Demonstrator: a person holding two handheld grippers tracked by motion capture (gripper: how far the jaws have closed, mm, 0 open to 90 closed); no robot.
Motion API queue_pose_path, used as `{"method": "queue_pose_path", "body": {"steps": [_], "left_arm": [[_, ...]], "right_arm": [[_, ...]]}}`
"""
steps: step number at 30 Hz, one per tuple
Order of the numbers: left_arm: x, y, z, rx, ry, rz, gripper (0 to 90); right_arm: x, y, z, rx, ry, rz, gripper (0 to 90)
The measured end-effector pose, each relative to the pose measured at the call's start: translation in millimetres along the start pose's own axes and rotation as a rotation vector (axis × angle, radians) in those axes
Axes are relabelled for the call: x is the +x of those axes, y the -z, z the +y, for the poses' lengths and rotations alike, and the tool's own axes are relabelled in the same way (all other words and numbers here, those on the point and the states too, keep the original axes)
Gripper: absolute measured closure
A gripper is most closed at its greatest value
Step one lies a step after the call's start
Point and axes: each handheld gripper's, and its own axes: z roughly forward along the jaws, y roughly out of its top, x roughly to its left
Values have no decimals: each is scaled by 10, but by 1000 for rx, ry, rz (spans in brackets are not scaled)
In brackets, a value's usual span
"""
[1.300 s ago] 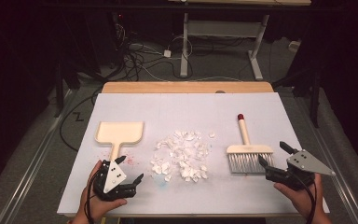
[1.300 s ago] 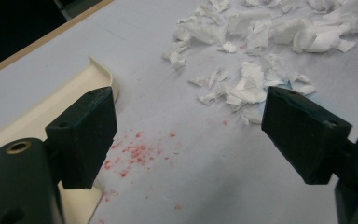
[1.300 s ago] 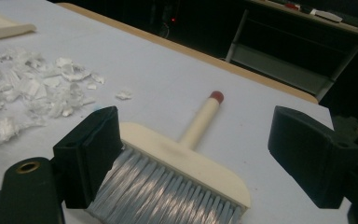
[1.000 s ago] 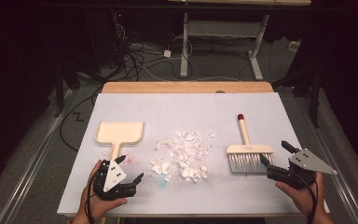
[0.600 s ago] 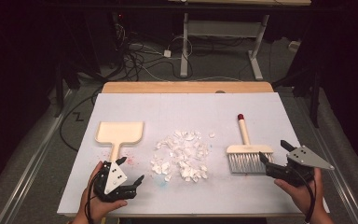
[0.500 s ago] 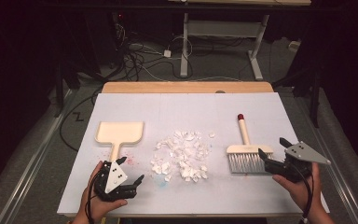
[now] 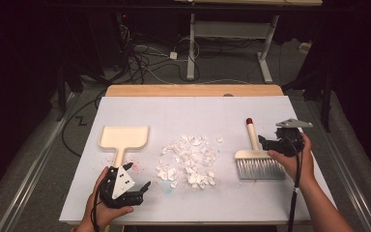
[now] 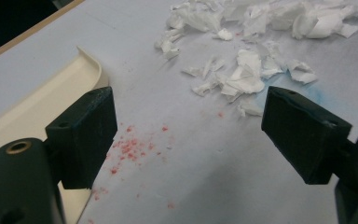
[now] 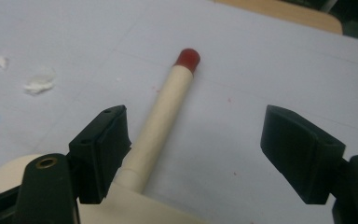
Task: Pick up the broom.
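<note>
Cream-handled, red-tipped brush (image 7: 256, 153) lies on the white counter (image 7: 198, 113) right of the torn paper scraps (image 7: 188, 159); the right tool (image 7: 270, 143) has swung over its handle, spread jaws narrowing, ready to pinch.

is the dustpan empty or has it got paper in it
Empty: the dustpan lies bare on the table, and the paper scraps sit in a pile beside it.

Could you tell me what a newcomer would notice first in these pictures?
A heap of torn white paper scraps lies mid-table on the white sheet. A cream dustpan lies to its left and a hand brush with a red-tipped handle to its right. The right gripper, jaws just closing, straddles that handle without pressing.
</note>
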Motion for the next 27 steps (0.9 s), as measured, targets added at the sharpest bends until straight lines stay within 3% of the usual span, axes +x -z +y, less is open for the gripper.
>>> {"method": "queue_pose_path", "body": {"steps": [4, 8, 12, 18, 22, 27], "left_arm": [[-11, -1, -3, 6, -2, -2, 174], [-23, -8, -7, 10, -7, -7, 174], [-19, -12, -14, 14, -8, -12, 174], [-26, -17, -10, 16, -16, -21, 174], [-21, -19, -1, 15, -18, -23, 174], [-26, -37, 9, 14, -18, -31, 174]], "right_arm": [[33, -257, 84, 104, -8, 11, 263], [78, -532, 168, 215, -48, 23, 314], [133, -692, 206, 286, -67, 50, 381], [181, -715, 281, 304, -60, 65, 633], [217, -727, 315, 321, -35, 54, 665], [217, -729, 318, 319, -16, 74, 708]]}}
